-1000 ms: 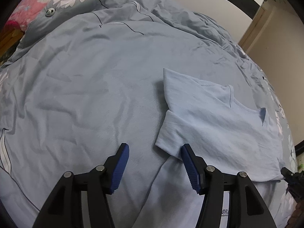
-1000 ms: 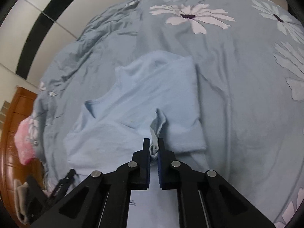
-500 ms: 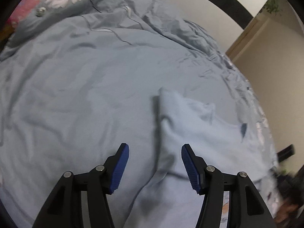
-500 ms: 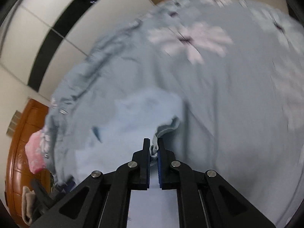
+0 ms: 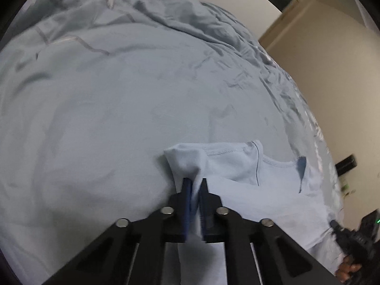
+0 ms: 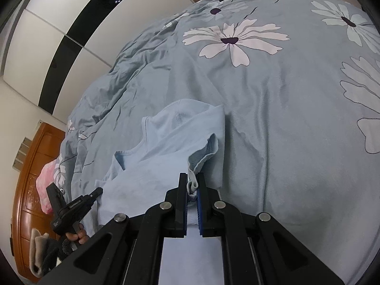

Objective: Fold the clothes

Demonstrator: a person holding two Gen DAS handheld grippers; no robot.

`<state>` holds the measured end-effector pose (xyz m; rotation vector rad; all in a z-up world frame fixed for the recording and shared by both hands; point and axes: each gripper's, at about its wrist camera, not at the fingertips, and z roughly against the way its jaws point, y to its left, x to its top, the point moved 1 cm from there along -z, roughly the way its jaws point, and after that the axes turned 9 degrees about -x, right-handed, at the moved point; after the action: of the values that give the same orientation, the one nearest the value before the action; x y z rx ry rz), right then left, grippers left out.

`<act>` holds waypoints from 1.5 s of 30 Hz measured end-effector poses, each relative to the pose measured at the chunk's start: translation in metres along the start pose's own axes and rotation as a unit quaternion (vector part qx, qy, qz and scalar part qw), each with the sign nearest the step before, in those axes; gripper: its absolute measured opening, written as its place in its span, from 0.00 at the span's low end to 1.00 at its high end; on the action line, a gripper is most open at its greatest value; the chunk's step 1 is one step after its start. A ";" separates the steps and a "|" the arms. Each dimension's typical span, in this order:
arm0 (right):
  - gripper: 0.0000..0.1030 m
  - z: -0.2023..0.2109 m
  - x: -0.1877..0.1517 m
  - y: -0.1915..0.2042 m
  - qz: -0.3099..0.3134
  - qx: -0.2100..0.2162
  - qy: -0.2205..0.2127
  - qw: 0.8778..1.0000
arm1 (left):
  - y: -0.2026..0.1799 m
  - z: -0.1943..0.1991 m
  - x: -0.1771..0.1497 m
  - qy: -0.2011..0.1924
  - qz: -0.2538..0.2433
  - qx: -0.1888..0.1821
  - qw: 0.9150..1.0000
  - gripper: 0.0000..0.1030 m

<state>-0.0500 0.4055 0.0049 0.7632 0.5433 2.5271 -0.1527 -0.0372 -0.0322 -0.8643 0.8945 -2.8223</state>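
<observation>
A light blue T-shirt point(image 5: 268, 190) is spread on a bed covered by a grey-blue duvet point(image 5: 106, 109), which is plain on one side and printed with large white daisies point(image 6: 235, 38) on the other. The left gripper point(image 5: 194, 185) is closed almost fully, with a bunched fold of the shirt's sleeve edge pinched between its blue pads; the fabric is lifted into a small peak just above the jaws. The right gripper point(image 6: 192, 180) is likewise nearly shut, and a rolled bit of the opposite sleeve hem is clamped between its fingers, with only a narrow slit left. The shirt's neckline point(image 6: 133, 152) is seen between the two held points, the garment lying partly flat and partly raised near the bed's near edge. In the right wrist view, the other gripper's black body point(image 6: 71, 206) is seen at lower left, held by a gloved hand point(image 6: 76, 234). A pink pillow point(image 6: 48, 185) and a wooden headboard point(image 6: 28, 190) are seen at the far left end of the bed. A white wall with a black band point(image 6: 78, 30) is behind. The left view is slightly blurred.
</observation>
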 end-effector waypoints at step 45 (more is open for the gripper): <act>0.32 0.070 -0.196 -0.056 -0.009 -0.071 0.213 0.974 | 0.011 0.122 -0.233 0.253 0.050 -0.049 0.965 0.50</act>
<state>0.1553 0.3675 -0.0498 0.1592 0.4936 2.6856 0.1069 -0.0590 -0.0719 -0.0810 1.0949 -2.9731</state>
